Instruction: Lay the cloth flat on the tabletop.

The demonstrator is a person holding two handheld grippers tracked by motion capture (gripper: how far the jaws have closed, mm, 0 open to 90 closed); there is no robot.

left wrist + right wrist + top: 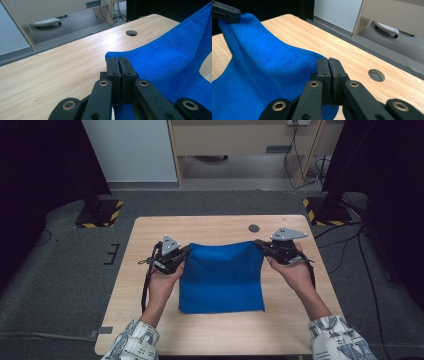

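So my left gripper (186,251) is clamped tight on the far left corner of the blue cloth (222,277), and my right gripper (259,243) has the far right corner pinched the same way. The far edge sags a bit between the two. The near part of the cloth lies flat on the wooden table (145,270), about in the middle. There's a round cable hole (254,228) just beyond the cloth.

Black hand-held grippers (185,251) with grey three-cornered plates, patterned white sleeves (134,340)
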